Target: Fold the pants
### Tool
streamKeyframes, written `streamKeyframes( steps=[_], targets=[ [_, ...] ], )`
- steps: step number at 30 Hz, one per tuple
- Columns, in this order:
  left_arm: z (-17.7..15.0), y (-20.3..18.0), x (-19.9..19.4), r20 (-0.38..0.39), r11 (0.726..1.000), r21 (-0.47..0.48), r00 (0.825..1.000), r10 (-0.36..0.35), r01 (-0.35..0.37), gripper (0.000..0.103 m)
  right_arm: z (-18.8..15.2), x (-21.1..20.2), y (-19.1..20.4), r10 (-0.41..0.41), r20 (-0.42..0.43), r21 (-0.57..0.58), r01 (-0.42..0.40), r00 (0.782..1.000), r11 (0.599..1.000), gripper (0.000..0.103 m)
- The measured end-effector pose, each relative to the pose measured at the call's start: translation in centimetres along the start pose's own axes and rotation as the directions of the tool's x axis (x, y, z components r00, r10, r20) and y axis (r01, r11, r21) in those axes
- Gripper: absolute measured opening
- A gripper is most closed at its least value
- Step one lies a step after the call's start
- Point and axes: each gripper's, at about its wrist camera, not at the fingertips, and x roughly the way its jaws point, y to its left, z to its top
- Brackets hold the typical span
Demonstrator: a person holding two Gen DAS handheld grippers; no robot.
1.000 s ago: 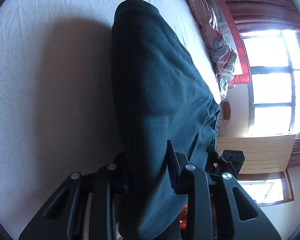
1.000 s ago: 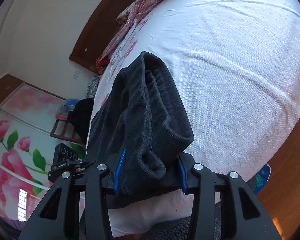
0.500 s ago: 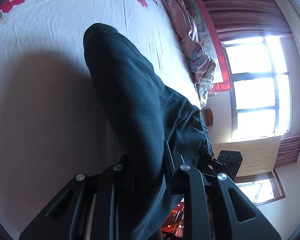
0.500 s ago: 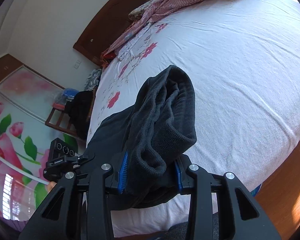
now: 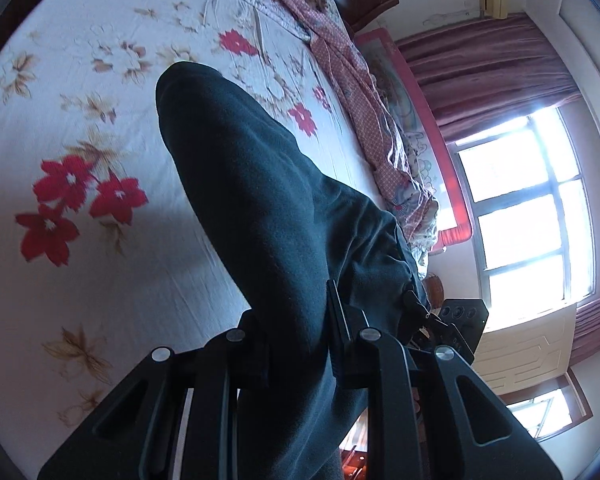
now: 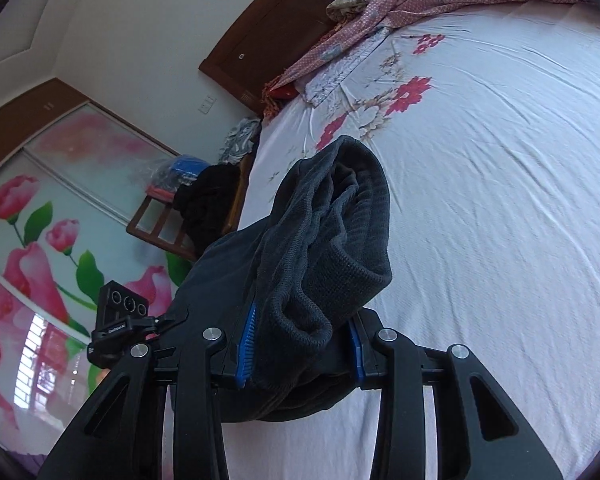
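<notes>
Dark teal-black pants are held up over a white bed sheet with red flowers. My left gripper is shut on the smooth pants fabric, which bulges forward between the fingers. My right gripper is shut on the bunched ribbed end of the pants, between blue pads. The other gripper's camera block shows in each view, close by: the right one in the left wrist view, the left one in the right wrist view. The rest of the pants hangs below, out of sight.
A pink patterned quilt lies bunched along the head of the bed by a dark wooden headboard. A bright window is to one side. A flowered wardrobe and a wooden chair with dark clothes stand on the other.
Both grippers have lifted and swung with the pants toward the head of the bed; the flowered part of the sheet, quilt and headboard have come into view. Both grips stay shut.
</notes>
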Motion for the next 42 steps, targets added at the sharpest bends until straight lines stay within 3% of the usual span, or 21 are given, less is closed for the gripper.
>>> streamKeyframes(
  steps=[4, 7, 10, 11, 13, 15, 16, 17, 18, 19, 22, 24, 27, 29, 32, 34, 36, 37, 39, 41, 42],
  targets=[
    [3.3, 1.7, -1.3, 0.049, 0.999, 0.005, 0.998, 0.041, -0.041, 0.021, 1.3, 5.0, 0.2, 0.019, -0.011, -0.001, -0.019, 1.000, 1.000, 0.036],
    [4.8, 5.6, -1.1, 0.065, 0.997, -0.033, 0.996, 0.067, -0.065, 0.021, 1.2, 9.1, -1.0, -0.027, -0.056, 0.008, 0.028, 0.998, 1.000, 0.036],
    [4.3, 10.9, 1.5, 0.016, 0.979, -0.112, 0.985, 0.172, -0.169, 0.022, -1.1, 12.9, -3.9, -0.140, -0.137, 0.028, 0.145, 0.981, 0.989, 0.038],
    [3.9, 12.3, 2.5, -0.003, 0.970, -0.148, 0.981, 0.195, -0.194, 0.026, -1.7, 12.7, -4.9, -0.090, -0.111, 0.064, 0.098, 0.990, 0.993, 0.041],
    [2.9, 14.5, 2.5, 0.043, 0.973, -0.209, 0.993, 0.109, -0.097, 0.039, -2.2, 11.9, -6.3, -0.002, -0.086, 0.140, 0.014, 0.996, 0.990, 0.041],
    [2.2, 15.1, 2.6, 0.064, 0.967, -0.252, 0.996, 0.065, -0.046, 0.039, -2.0, 11.7, -5.1, -0.052, -0.113, 0.081, 0.061, 0.992, 0.995, 0.051],
    [2.1, 15.1, 2.5, 0.061, 0.965, -0.258, 0.996, 0.063, -0.045, 0.040, -1.9, 11.3, -4.5, -0.091, -0.119, 0.057, 0.099, 0.989, 0.994, 0.062],
    [2.2, 14.9, 2.3, 0.057, 0.962, -0.266, 0.995, 0.079, -0.061, 0.047, -1.8, 10.8, -4.1, -0.119, -0.115, 0.051, 0.126, 0.986, 0.991, 0.067],
    [1.7, 14.7, 1.7, 0.071, 0.961, -0.265, 0.993, 0.099, -0.077, 0.052, -1.8, 10.1, -4.0, -0.133, -0.101, 0.062, 0.140, 0.986, 0.988, 0.067],
    [1.7, 14.2, 0.9, 0.091, 0.959, -0.257, 0.985, 0.146, -0.118, 0.063, -1.8, 9.1, -4.0, -0.149, -0.079, 0.077, 0.155, 0.986, 0.985, 0.067],
    [0.3, 11.9, -2.3, 0.189, 0.955, -0.192, 0.946, 0.262, -0.227, 0.068, -1.6, 5.6, -3.4, -0.219, 0.052, 0.102, 0.213, 0.974, 0.972, 0.067],
    [-0.6, 9.8, -3.6, 0.249, 0.959, -0.153, 0.929, 0.272, -0.240, 0.074, -0.6, 4.6, -1.7, -0.131, 0.133, 0.083, 0.121, 0.982, 0.989, 0.067],
    [-2.1, 6.8, -3.1, 0.248, 0.967, -0.022, 0.936, 0.250, -0.253, 0.077, 1.9, 7.9, 2.0, 0.028, 0.085, 0.028, -0.031, 0.996, 0.999, 0.067],
    [-2.7, 4.9, -0.9, 0.200, 0.971, 0.060, 0.955, 0.217, -0.233, 0.078, 3.5, 11.5, 3.9, 0.094, 0.031, 0.014, -0.094, 0.995, 0.995, 0.067],
    [-3.3, 4.4, 1.2, 0.135, 0.964, 0.115, 0.965, 0.225, -0.240, 0.078, 4.9, 16.4, 3.8, 0.134, -0.060, 0.061, -0.130, 0.989, 0.990, 0.067],
    [-3.7, 4.8, 2.7, 0.099, 0.963, 0.112, 0.967, 0.236, -0.246, 0.078, 5.0, 19.1, 2.5, -0.003, -0.099, 0.066, 0.010, 0.995, 0.998, 0.067],
    [-4.1, 5.5, 3.0, 0.099, 0.965, 0.108, 0.968, 0.230, -0.240, 0.078, 4.7, 20.1, 0.2, -0.055, -0.111, 0.106, 0.067, 0.992, 0.992, 0.045],
    [-3.9, 5.9, 3.0, 0.094, 0.969, 0.096, 0.971, 0.220, -0.229, 0.078, 4.8, 19.9, -0.4, -0.073, -0.116, 0.125, 0.087, 0.991, 0.988, 0.028],
    [-3.7, 6.1, 2.8, 0.085, 0.973, 0.070, 0.974, 0.212, -0.218, 0.078, 4.9, 18.8, 0.2, -0.021, -0.122, 0.154, 0.040, 0.992, 0.987, 0.031],
    [-4.1, 5.9, 2.6, 0.074, 0.974, 0.064, 0.975, 0.211, -0.215, 0.078, 4.7, 16.1, 1.9, 0.041, -0.076, 0.142, -0.029, 0.996, 0.989, 0.053],
    [-4.1, 5.7, 2.3, 0.071, 0.976, 0.056, 0.976, 0.207, -0.211, 0.078, 4.3, 14.4, 2.8, 0.076, -0.060, 0.138, -0.067, 0.995, 0.988, 0.056]
  ],
)
